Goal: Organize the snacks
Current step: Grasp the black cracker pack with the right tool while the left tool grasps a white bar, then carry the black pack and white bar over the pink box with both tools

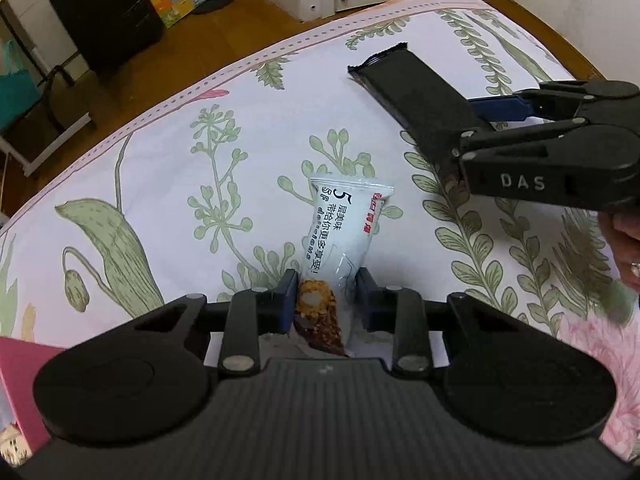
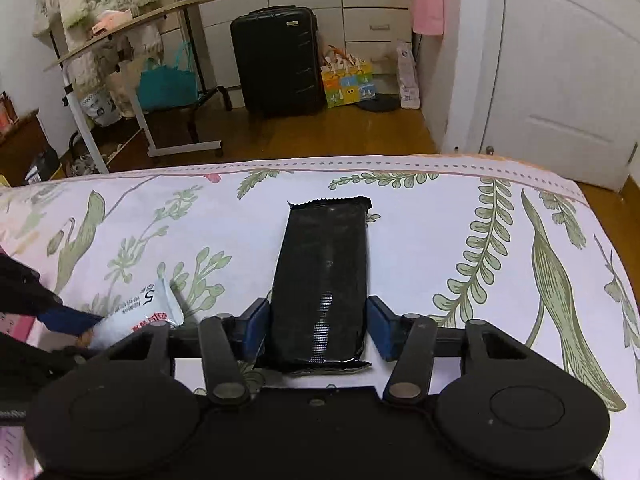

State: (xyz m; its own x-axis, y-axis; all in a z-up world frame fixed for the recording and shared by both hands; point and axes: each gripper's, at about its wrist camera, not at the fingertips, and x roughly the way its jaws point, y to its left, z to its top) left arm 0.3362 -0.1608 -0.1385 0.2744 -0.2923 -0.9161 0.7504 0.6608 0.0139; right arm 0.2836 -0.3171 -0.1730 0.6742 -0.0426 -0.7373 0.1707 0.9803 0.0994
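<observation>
A white snack packet with red and black print lies on the floral bedsheet. My left gripper has its fingers at both sides of the packet's near end, closed on it. The packet's tip also shows in the right wrist view. A black snack packet lies on the sheet; my right gripper straddles its near end, left finger touching, right finger a small gap away. In the left wrist view the right gripper sits over the black packet.
The bed's far edge drops to a wooden floor. Beyond stand a black suitcase, a colourful box, a side table and a teal bag. A red box edge sits at my lower left.
</observation>
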